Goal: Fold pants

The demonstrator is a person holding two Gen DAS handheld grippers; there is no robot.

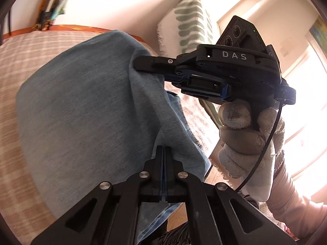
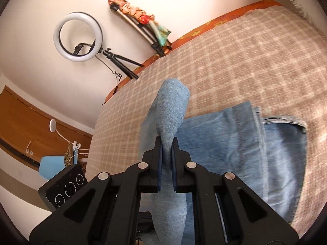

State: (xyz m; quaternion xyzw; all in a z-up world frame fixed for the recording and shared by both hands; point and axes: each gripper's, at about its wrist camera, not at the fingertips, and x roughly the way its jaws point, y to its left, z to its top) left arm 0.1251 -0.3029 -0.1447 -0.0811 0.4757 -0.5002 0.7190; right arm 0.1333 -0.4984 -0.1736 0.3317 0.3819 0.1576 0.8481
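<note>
My left claw [image 1: 164,153] pinches the soft blue denim pants [image 1: 81,106]. My right claw [image 2: 167,145] pinches them too, above the checked brown bed [image 2: 235,57].

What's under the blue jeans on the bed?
The jeans lie on a checked blanket that spreads out around them. Both grippers pinch a lifted part. What's under the blanket is covered.

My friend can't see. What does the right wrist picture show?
A black gripper pinches a raised fold of blue jeans; the rest of the jeans lie on a checked bedspread. A ring light on a tripod stands by the white wall.
</note>
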